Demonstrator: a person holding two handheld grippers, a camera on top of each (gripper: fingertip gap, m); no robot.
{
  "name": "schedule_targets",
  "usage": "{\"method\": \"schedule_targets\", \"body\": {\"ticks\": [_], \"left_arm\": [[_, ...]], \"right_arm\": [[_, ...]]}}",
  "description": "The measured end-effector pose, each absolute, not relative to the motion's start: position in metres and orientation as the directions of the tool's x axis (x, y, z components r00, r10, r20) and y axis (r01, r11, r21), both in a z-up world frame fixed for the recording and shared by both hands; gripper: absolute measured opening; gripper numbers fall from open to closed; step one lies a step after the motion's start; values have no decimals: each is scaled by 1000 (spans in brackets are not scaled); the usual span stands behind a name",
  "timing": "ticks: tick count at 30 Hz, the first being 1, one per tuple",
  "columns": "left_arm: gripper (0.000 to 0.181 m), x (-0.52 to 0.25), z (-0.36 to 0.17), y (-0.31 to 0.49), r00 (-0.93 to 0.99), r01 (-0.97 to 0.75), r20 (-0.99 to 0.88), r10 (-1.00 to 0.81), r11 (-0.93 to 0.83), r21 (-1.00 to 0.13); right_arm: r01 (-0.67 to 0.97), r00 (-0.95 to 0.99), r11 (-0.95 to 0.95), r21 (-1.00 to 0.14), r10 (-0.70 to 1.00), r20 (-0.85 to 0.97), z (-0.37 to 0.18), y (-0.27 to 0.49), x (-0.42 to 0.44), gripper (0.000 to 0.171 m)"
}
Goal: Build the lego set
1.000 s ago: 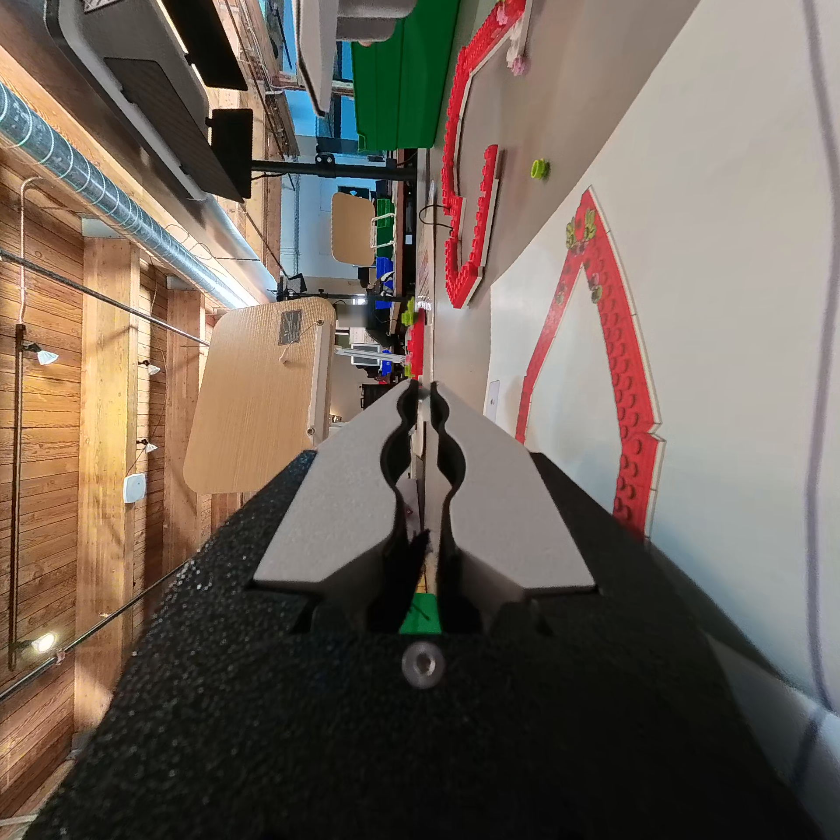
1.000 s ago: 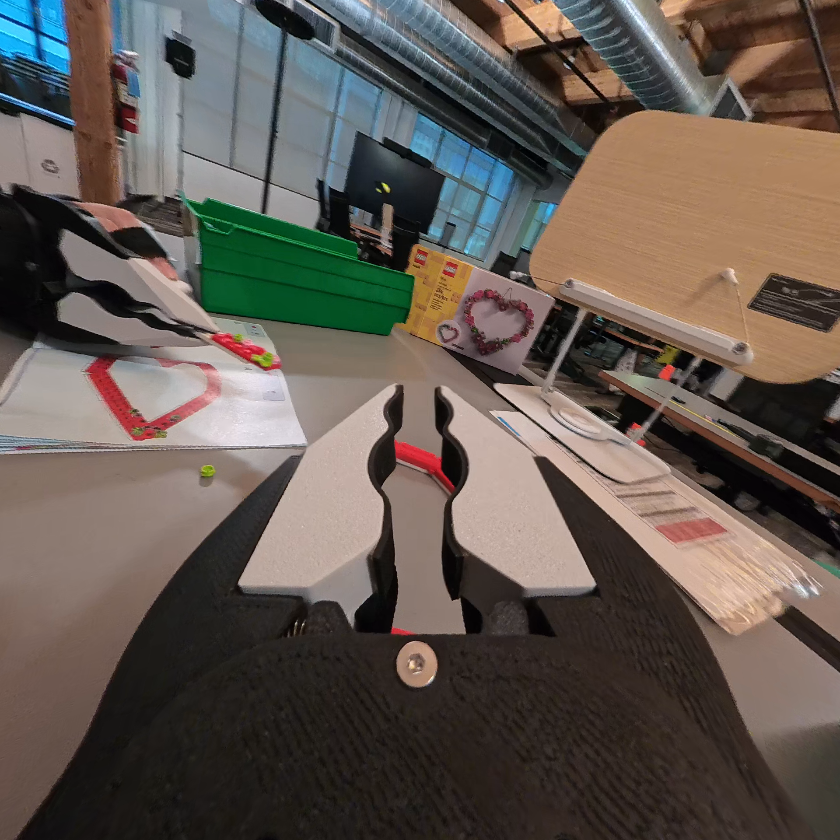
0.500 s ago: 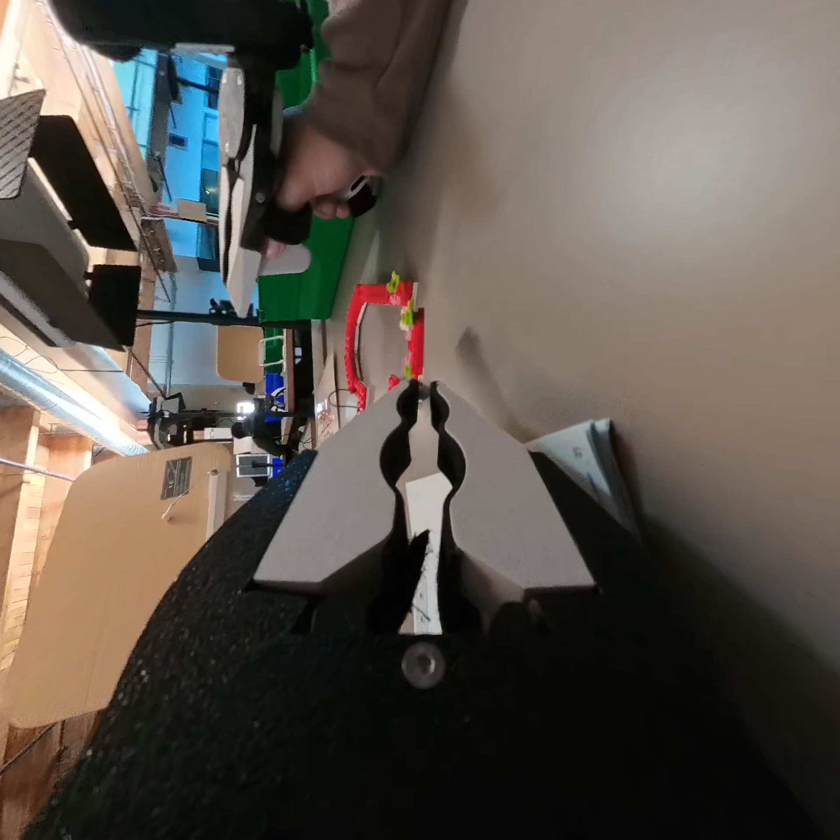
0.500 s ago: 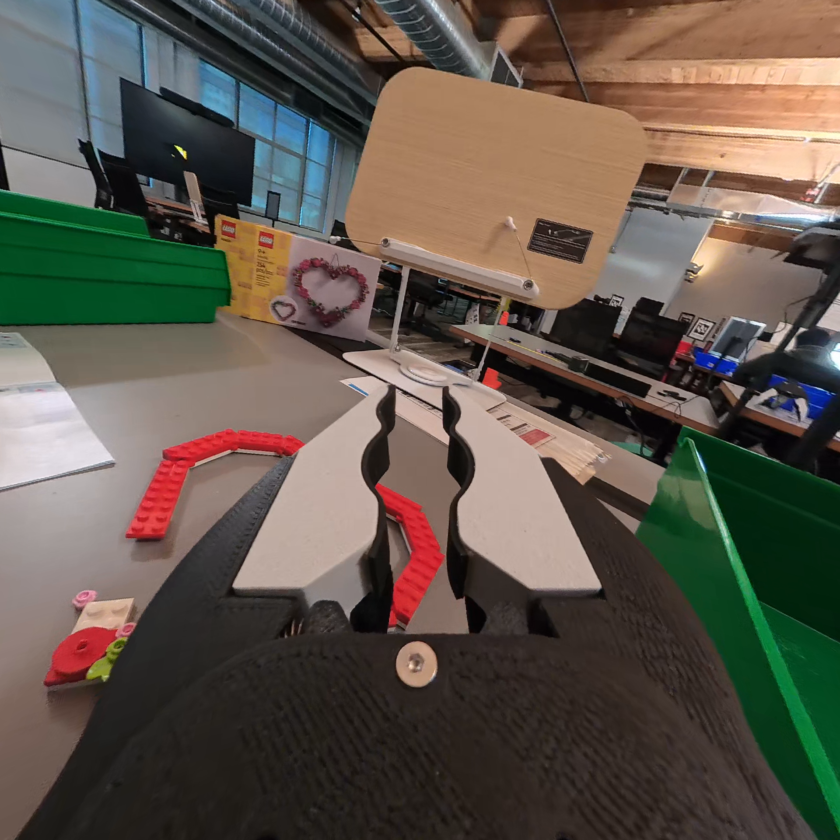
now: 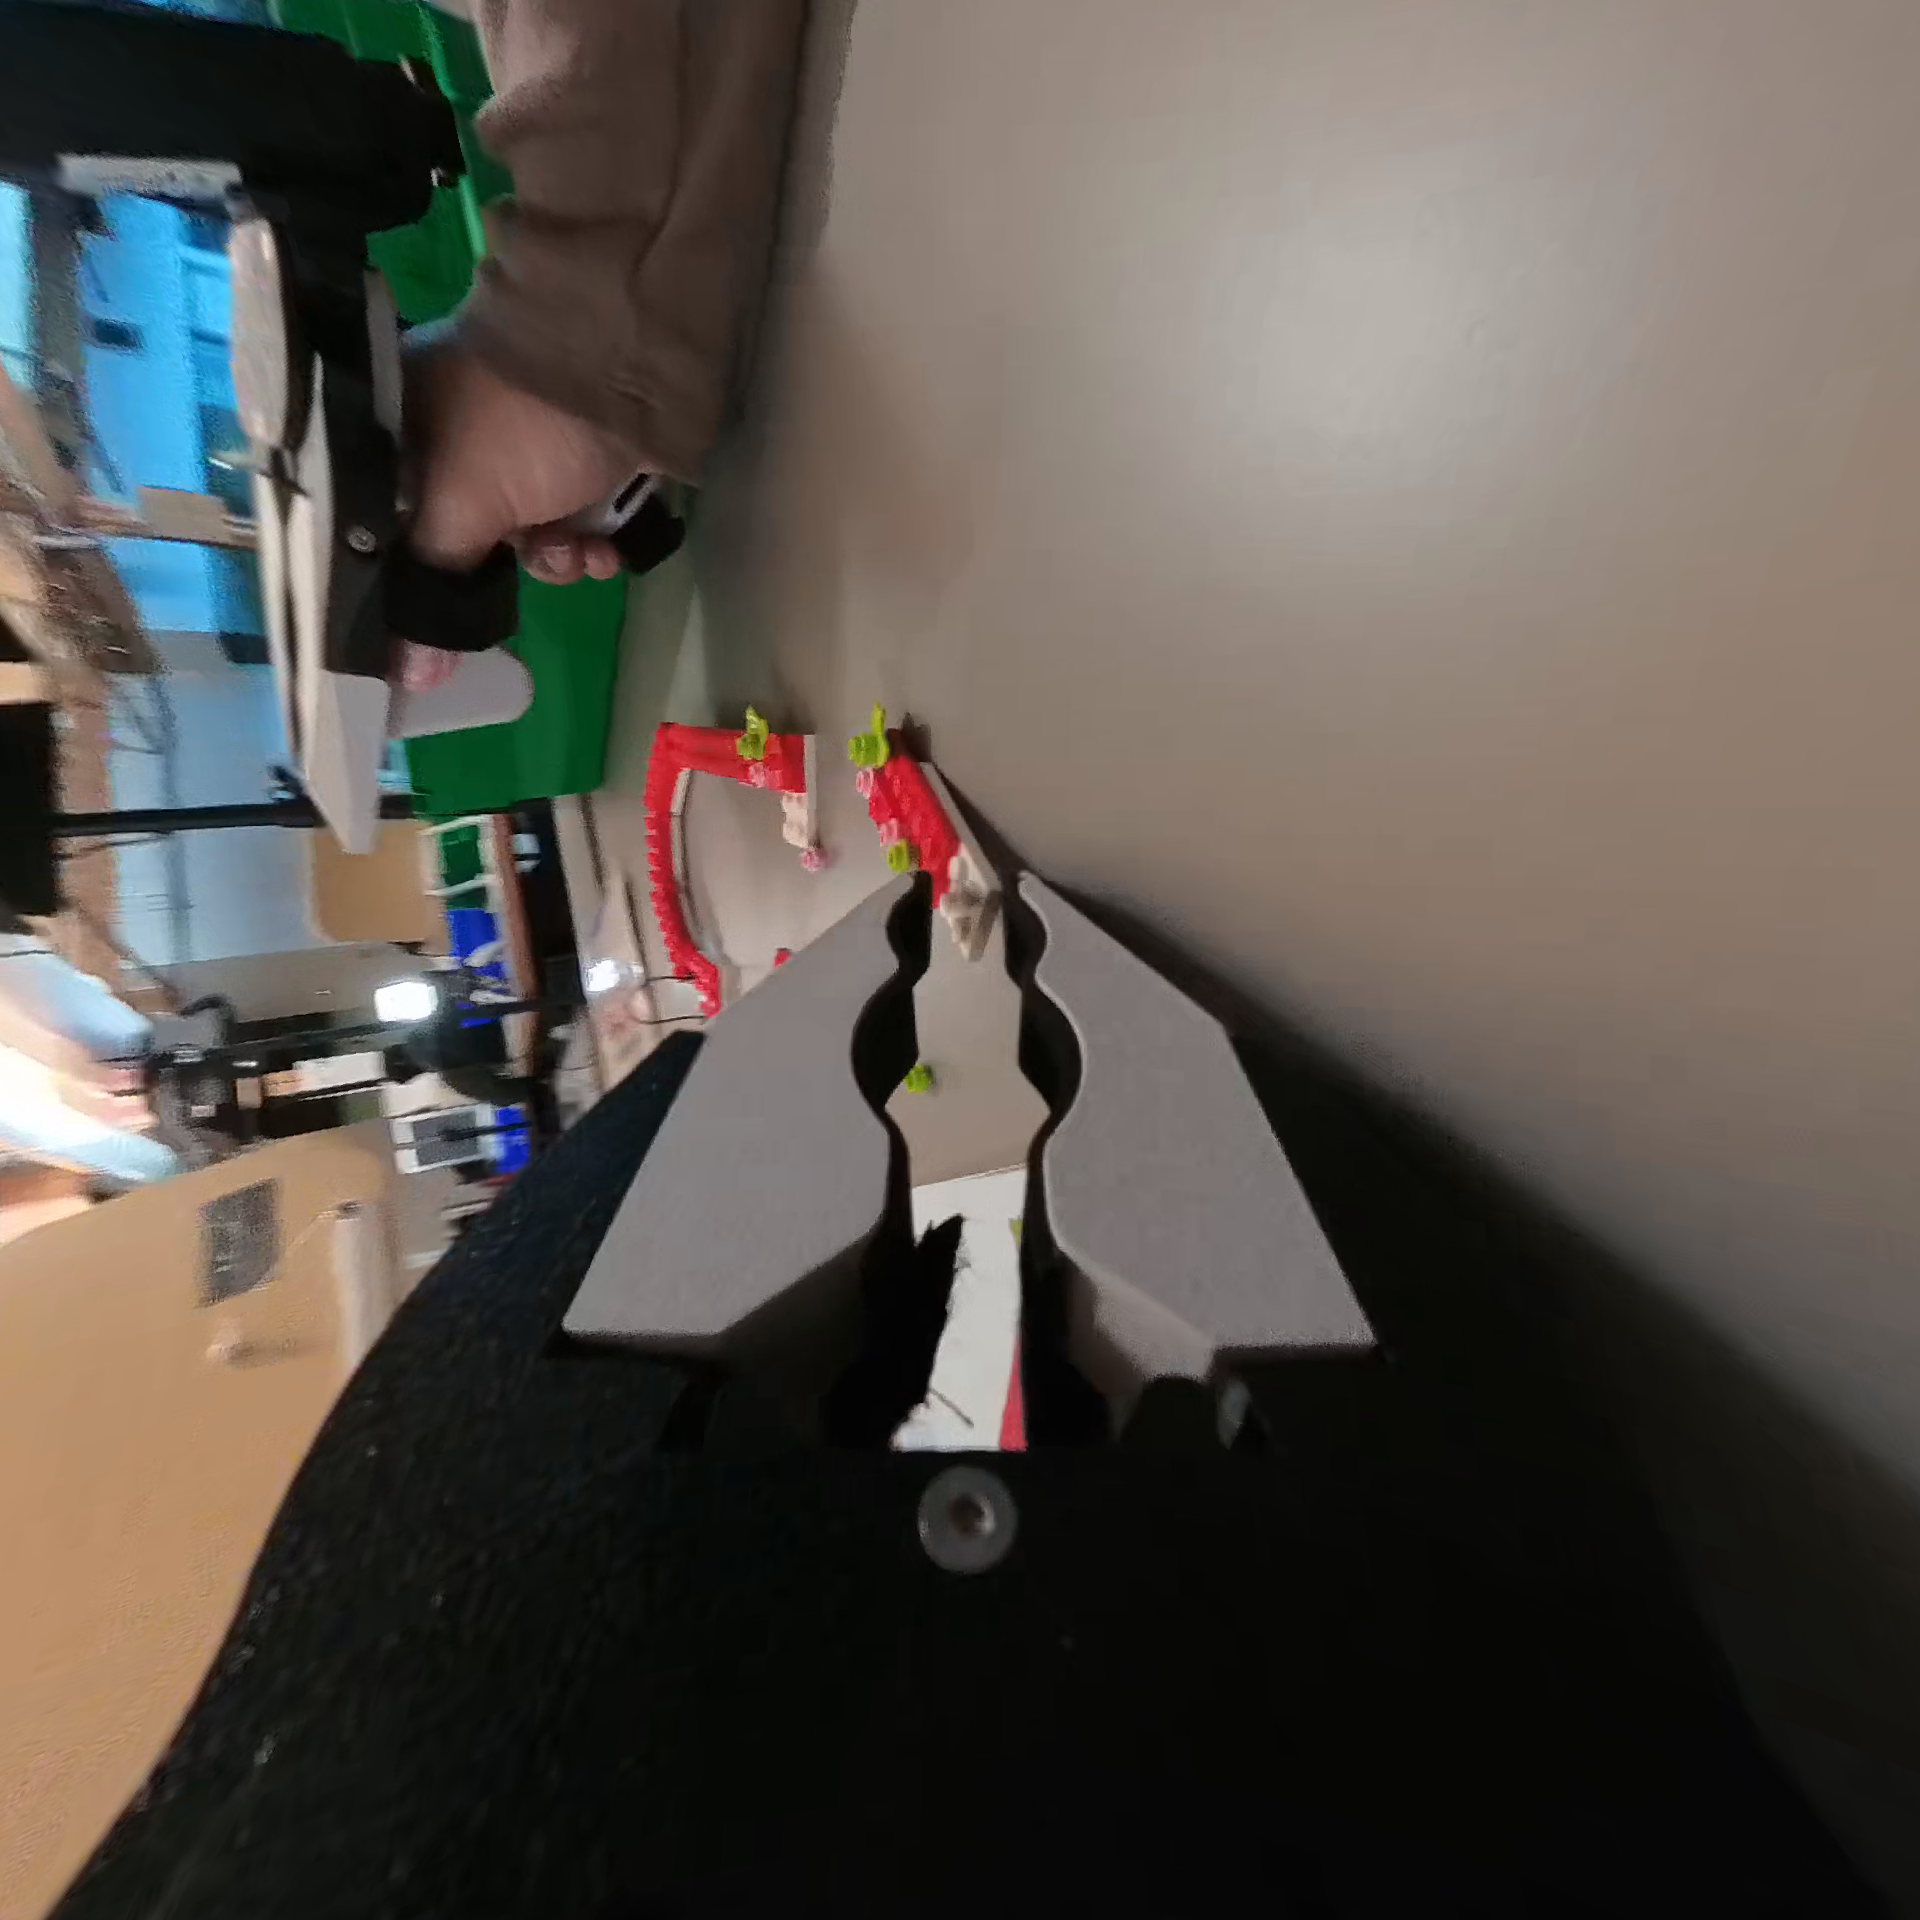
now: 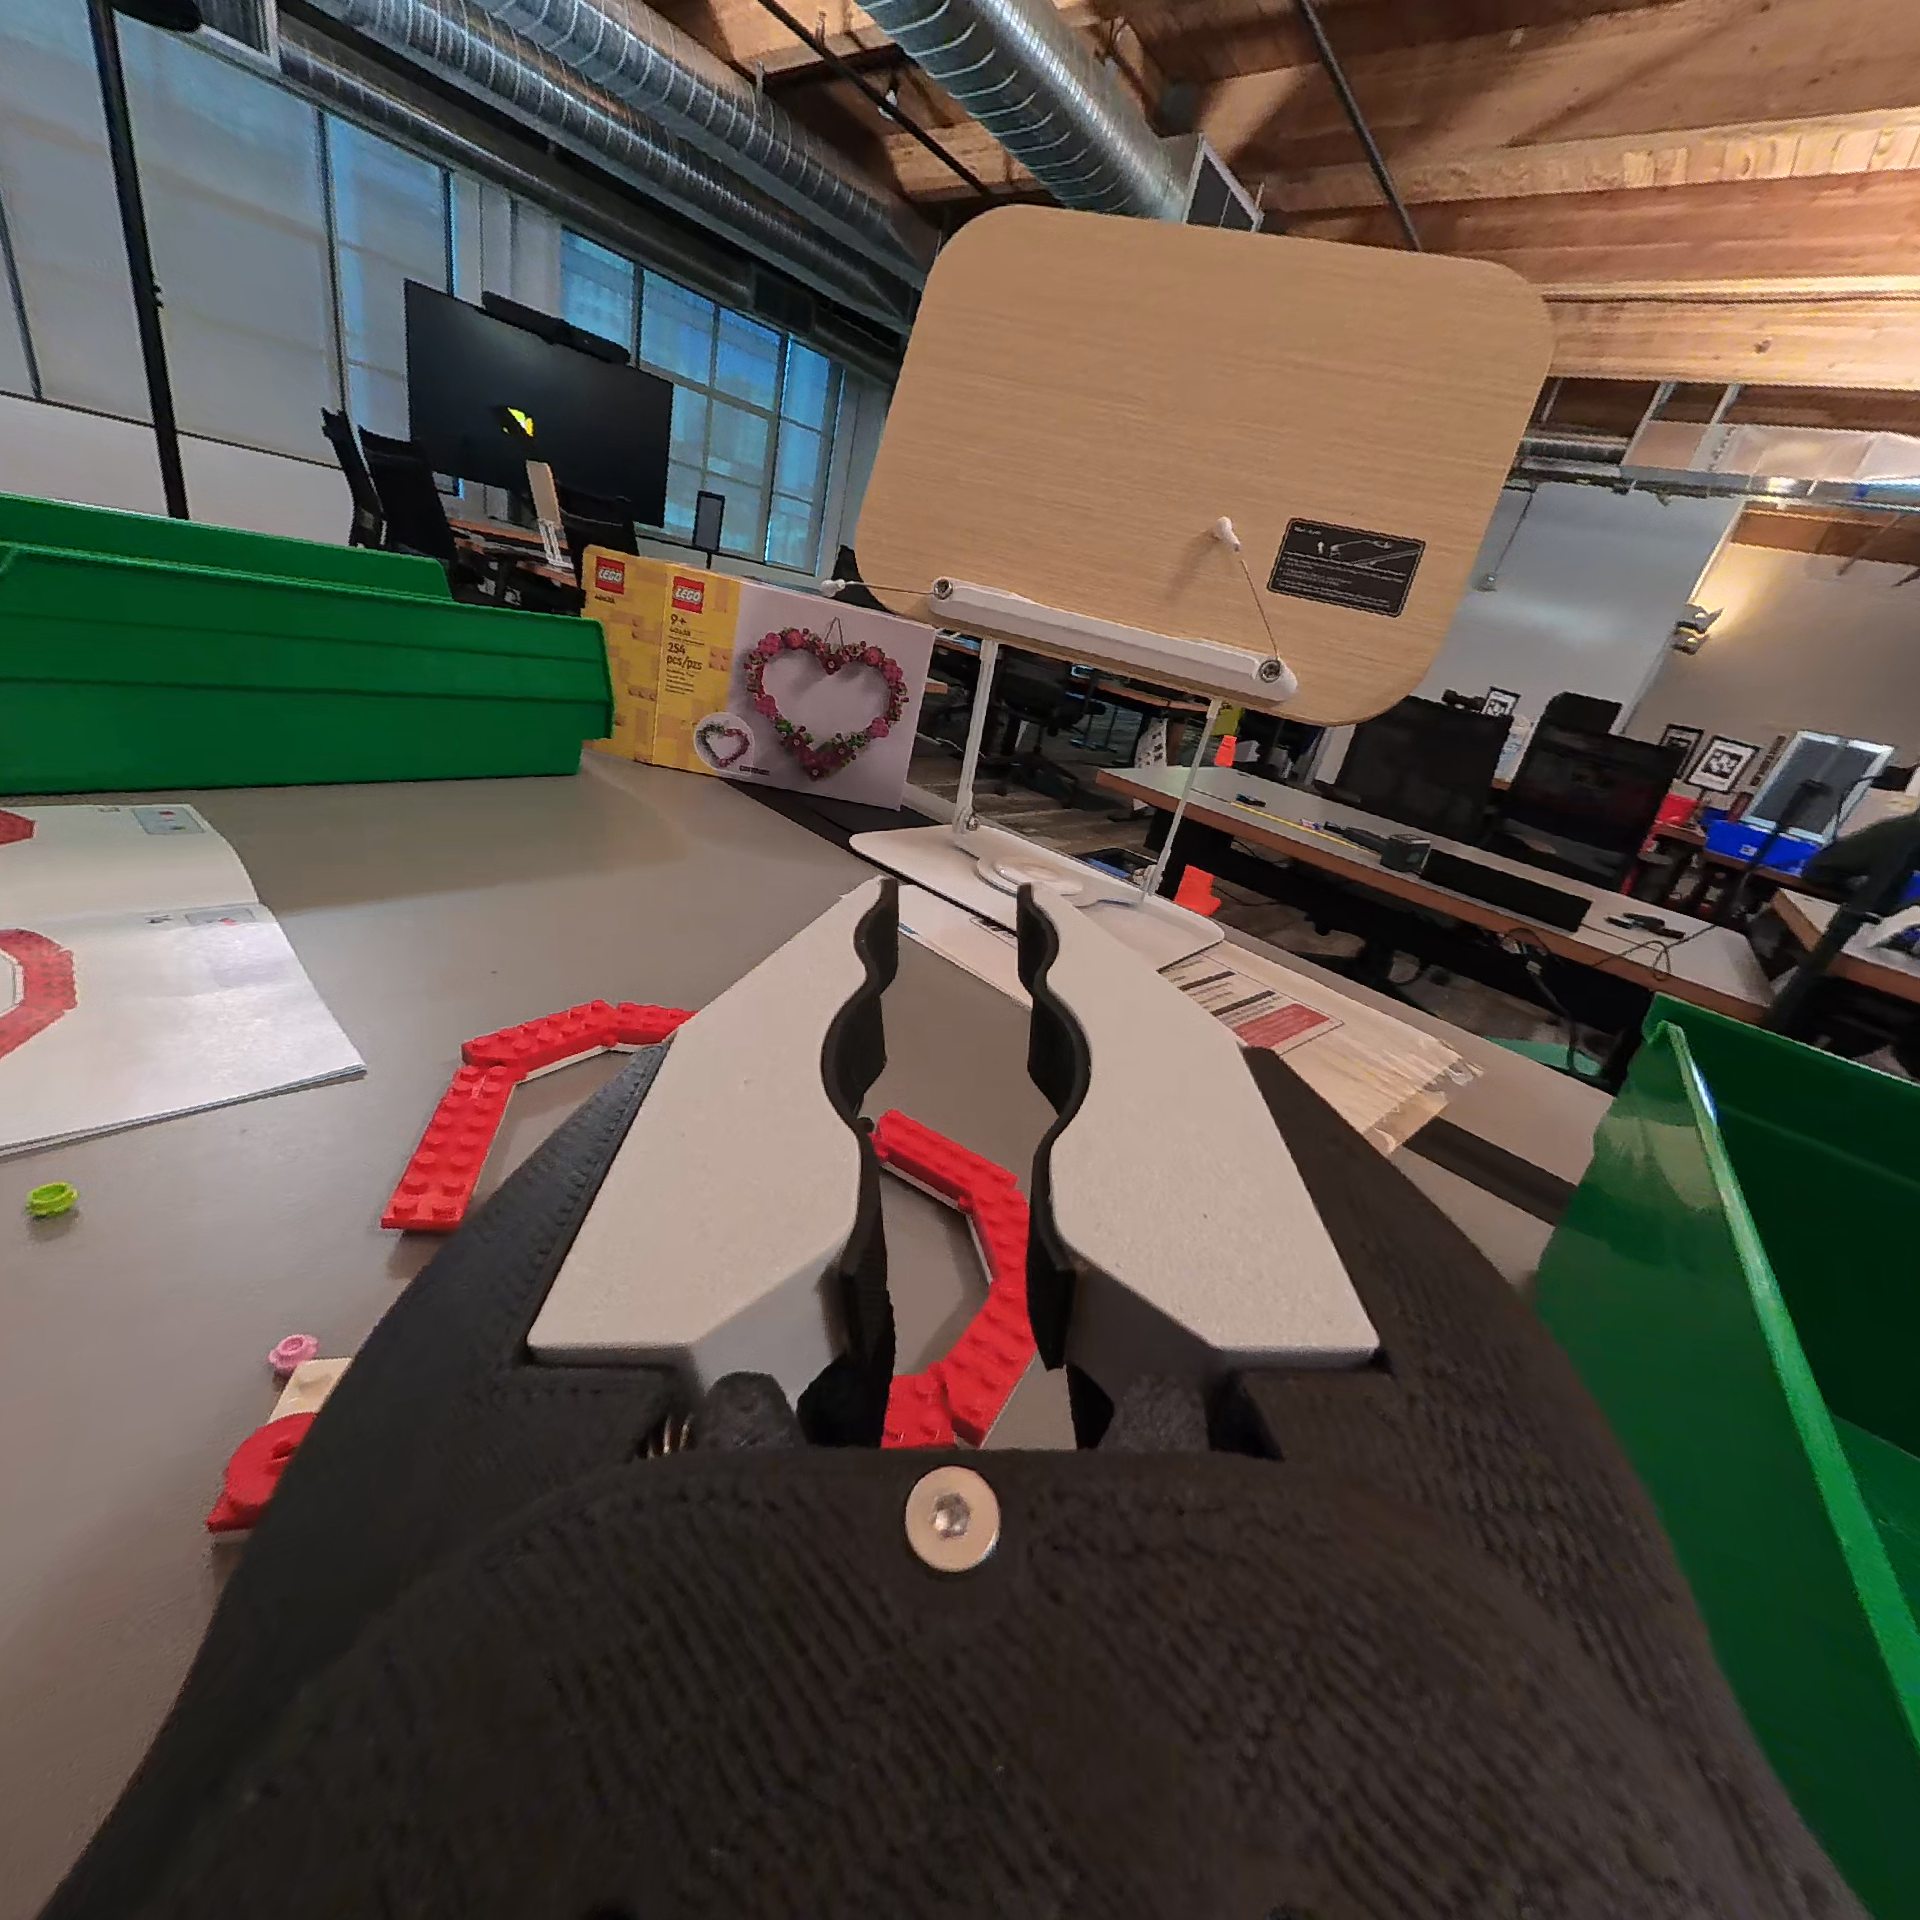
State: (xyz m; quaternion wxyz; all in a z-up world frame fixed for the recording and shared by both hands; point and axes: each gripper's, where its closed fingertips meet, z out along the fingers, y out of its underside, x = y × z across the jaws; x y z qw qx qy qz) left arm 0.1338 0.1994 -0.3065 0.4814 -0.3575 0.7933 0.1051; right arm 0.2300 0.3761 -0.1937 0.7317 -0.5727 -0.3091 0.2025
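My left gripper (image 5: 971, 883) is open and empty, tilted sideways low over the table. Just beyond its tips lies a short red and tan lego segment with lime leaves (image 5: 914, 810). A red heart-frame piece (image 5: 675, 831) lies farther off. My right gripper (image 6: 954, 896) is open and empty, hovering over two red heart-frame halves, one on the left (image 6: 488, 1122) and one under the fingers (image 6: 966, 1247). It also shows in the left wrist view (image 5: 343, 727), held by a hand (image 5: 499, 488). A small red and tan piece (image 6: 270, 1444) lies at the lower left.
An open instruction booklet (image 6: 156, 987) lies at the left. A lime stud (image 6: 52, 1200) and a pink flower stud (image 6: 291, 1351) lie loose. Green bins stand at the back left (image 6: 260, 665) and close right (image 6: 1766, 1351). The lego box (image 6: 769, 686) and a wooden book stand (image 6: 1195, 468) stand behind.
My left gripper swung from the booklet page toward the lego pieces and its jaws went from shut to open. My right gripper swung right over the red frame and opened slightly wider.
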Motion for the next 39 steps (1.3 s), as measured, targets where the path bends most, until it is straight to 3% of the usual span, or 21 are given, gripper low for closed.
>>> {"method": "schedule_targets", "body": {"ticks": [6, 10, 14, 22, 26, 33, 39], "left_arm": [[48, 128, -298, 189, -202, -706, -557, -805, 514, -487], [54, 119, -283, 189, -69, -684, -330, -941, 285, -671], [54, 97, -253, 213, 167, -569, -207, -964, 78, -819], [40, 44, -233, 249, 489, -368, -105, -866, -96, -925], [45, -9, -200, 289, 780, -250, -248, -574, 77, -965], [45, -19, -196, 284, 818, -215, -308, -487, 237, -947], [41, -20, -205, 288, 807, -238, -323, -495, 228, -944]], "right_arm": [[55, 713, 260, -964, 666, 221, -194, 374, 227, 21], [50, 703, 264, -963, 676, 222, -193, 371, 225, 21], [54, 695, 270, -961, 681, 230, -193, 370, 223, 20], [58, 685, 274, -960, 689, 238, -194, 369, 220, 20], [67, 685, 274, -959, 686, 244, -195, 369, 220, 20], [88, 694, 270, -959, 674, 253, -197, 371, 219, 18], [197, 608, 257, -946, 725, 324, -211, 358, 196, 18]]}}
